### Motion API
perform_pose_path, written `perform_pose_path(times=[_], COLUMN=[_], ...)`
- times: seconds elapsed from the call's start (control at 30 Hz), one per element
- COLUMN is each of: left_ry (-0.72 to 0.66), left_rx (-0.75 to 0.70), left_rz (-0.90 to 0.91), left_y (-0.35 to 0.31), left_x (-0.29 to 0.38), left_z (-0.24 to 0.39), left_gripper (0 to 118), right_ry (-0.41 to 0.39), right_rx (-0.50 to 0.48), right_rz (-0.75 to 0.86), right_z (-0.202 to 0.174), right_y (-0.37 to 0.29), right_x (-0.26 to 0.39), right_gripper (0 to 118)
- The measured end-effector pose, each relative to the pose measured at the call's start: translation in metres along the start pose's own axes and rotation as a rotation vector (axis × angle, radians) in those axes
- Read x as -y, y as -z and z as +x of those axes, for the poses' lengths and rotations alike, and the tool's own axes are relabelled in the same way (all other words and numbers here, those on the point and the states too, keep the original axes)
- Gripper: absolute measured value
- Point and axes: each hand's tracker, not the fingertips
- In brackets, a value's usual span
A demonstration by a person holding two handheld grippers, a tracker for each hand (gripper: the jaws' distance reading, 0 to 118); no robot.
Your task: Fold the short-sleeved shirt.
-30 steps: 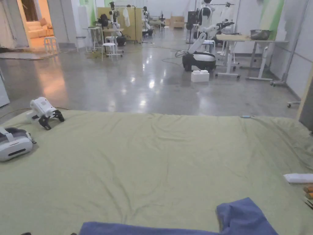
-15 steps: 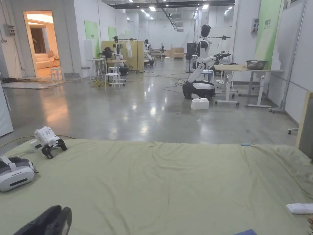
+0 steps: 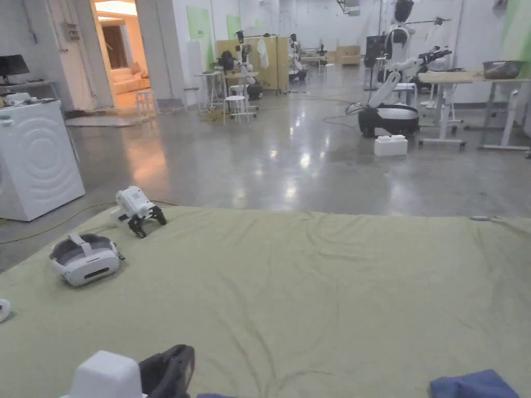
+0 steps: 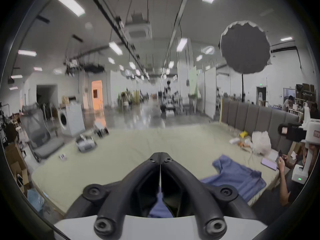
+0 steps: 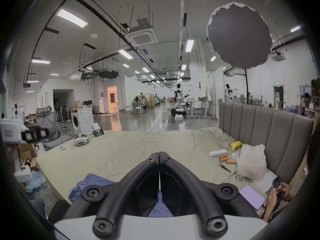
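Jaws of both the left gripper (image 4: 160,159) and right gripper (image 5: 159,152) are sitting closed, tips empty, blue shirt (image 4: 239,176) bunching below them; flattening seems next.

Soft matt blue cloth shirt (image 4: 237,176) on wrinkled matt green bedsheet (image 3: 311,290); glossy polished concrete floor (image 3: 290,160); smooth black plastic left tool (image 4: 160,159).
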Motion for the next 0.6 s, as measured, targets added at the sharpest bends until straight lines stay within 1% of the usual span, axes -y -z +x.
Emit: perform_pose_path(times=[0.07,0.1,0.13,0.17,0.2,0.3,0.37,0.4,0.43,0.47,0.53,0.57,0.6], left_ry=[-0.067,-0.102,-0.128,-0.154,-0.169,-0.151,-0.158,-0.141,-0.141,-0.147,-0.138,-0.114,-0.070], left_rx=[0.035,0.052,0.059,0.061,0.032,-0.020,-0.062,-0.086,-0.097,-0.093,-0.095,-0.101,-0.109], left_rz=[-0.130,-0.182,-0.252,-0.289,-0.339,-0.465,-0.527,-0.553,-0.574,-0.603,-0.596,-0.603,-0.595], left_y=[0.049,0.075,0.101,0.130,0.154,0.226,0.261,0.275,0.282,0.291,0.294,0.294,0.291], left_x=[0.023,0.037,0.047,0.062,0.074,0.106,0.124,0.132,0.137,0.142,0.148,0.148,0.146], left_z=[-0.022,-0.033,-0.043,-0.054,-0.062,-0.078,-0.087,-0.088,-0.090,-0.091,-0.086,-0.082,-0.077], left_gripper=[51,70,77,76,76,76,71,66,56,50,42,34,18], right_ry=[0.013,0.021,0.022,0.025,0.030,0.065,0.078,0.077,0.074,0.074,0.078,0.079,0.079], right_rx=[0.004,0.001,0.002,0.008,0.008,0.034,0.055,0.065,0.074,0.087,0.098,0.103,0.109], right_rz=[-0.048,-0.081,-0.110,-0.137,-0.157,-0.226,-0.270,-0.283,-0.299,-0.314,-0.335,-0.348,-0.361], right_z=[0.004,0.007,0.009,0.012,0.014,0.023,0.029,0.032,0.034,0.037,0.043,0.046,0.048], right_y=[0.007,0.010,0.014,0.017,0.019,0.030,0.034,0.037,0.038,0.038,0.041,0.042,0.043], right_x=[0.012,0.018,0.023,0.029,0.034,0.049,0.056,0.060,0.062,0.064,0.069,0.071,0.074], right_gripper=[0,0,0,0,0,0,0,0,0,0,0,0,0])
